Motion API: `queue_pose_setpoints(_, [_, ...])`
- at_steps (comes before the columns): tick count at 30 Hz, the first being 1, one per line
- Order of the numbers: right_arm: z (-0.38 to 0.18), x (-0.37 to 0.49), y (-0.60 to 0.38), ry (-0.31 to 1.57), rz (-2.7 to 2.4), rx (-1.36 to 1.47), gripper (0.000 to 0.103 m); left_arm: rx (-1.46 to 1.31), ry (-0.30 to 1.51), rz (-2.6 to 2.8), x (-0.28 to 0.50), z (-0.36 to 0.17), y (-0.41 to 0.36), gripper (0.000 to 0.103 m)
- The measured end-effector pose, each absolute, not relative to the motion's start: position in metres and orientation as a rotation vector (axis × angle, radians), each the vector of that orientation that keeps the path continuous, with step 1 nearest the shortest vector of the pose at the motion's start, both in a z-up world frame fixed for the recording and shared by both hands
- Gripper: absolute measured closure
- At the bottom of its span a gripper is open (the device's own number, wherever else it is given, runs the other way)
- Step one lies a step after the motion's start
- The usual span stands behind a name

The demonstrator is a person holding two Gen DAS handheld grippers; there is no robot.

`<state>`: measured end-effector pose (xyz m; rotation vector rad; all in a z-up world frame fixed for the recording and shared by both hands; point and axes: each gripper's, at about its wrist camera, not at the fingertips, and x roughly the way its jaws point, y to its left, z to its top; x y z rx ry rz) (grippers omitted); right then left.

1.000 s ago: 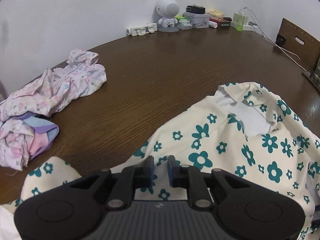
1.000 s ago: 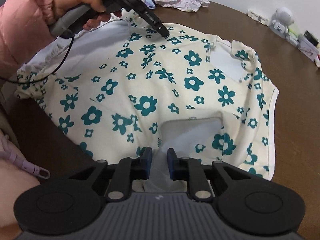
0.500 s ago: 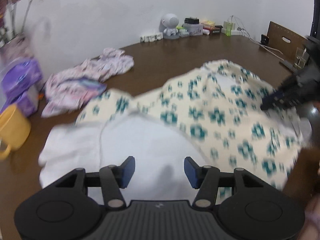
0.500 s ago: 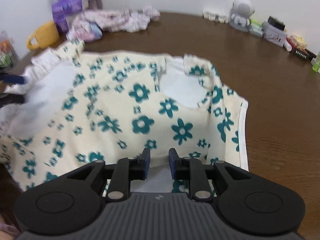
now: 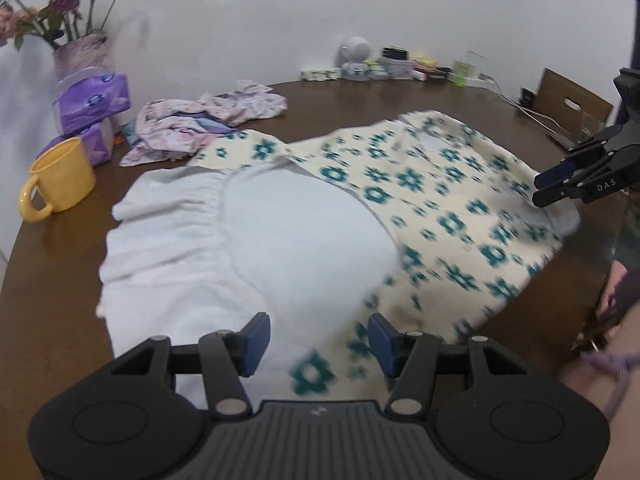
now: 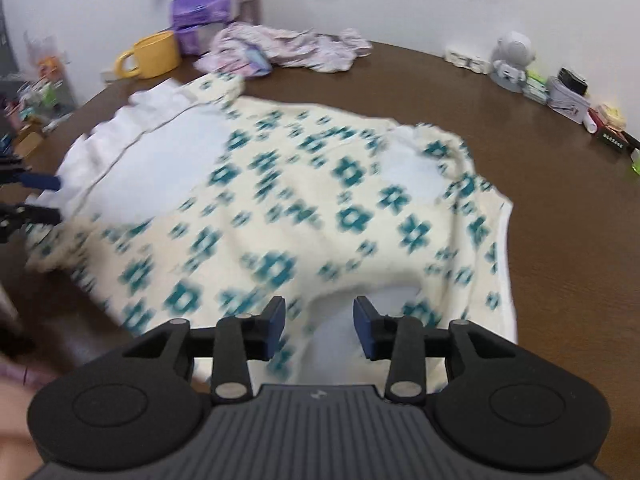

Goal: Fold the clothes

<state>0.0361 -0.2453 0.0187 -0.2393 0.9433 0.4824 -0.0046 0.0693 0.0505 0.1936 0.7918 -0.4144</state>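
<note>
Our left gripper (image 5: 318, 340) and right gripper (image 6: 320, 328) gape empty over the shirt (image 6: 304, 216); a careless regrip could bunch its fold.

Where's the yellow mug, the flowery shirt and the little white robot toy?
Yellow ceramic mug (image 5: 66, 176): left wrist view, on its side wall.
Cream shirt with teal flowers (image 6: 340, 216): right wrist view, on the printed chest.
Small white robot toy (image 6: 513, 60): right wrist view, on its round head.
</note>
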Motion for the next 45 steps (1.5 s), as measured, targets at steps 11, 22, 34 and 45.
queue_pose_setpoints(11, [0.011,-0.045,-0.264,0.746,0.347,-0.089,0.0,0.054,0.628,-0.271,-0.067,0.049,0.048,0.011])
queue_pose_setpoints(22, [-0.009,-0.067,-0.279,0.672,0.18,0.064,0.0,0.01,0.68,-0.243,-0.084,0.038,0.034,0.011])
queue_pose_setpoints(34, [-0.017,-0.069,-0.28,0.714,0.193,0.098,0.0,-0.005,0.692,-0.181,-0.084,0.034,0.045,0.011])
queue_pose_setpoints(45, [-0.017,-0.066,-0.282,0.732,0.192,0.093,0.0,0.091,0.675,-0.175,-0.075,0.045,0.062,0.011])
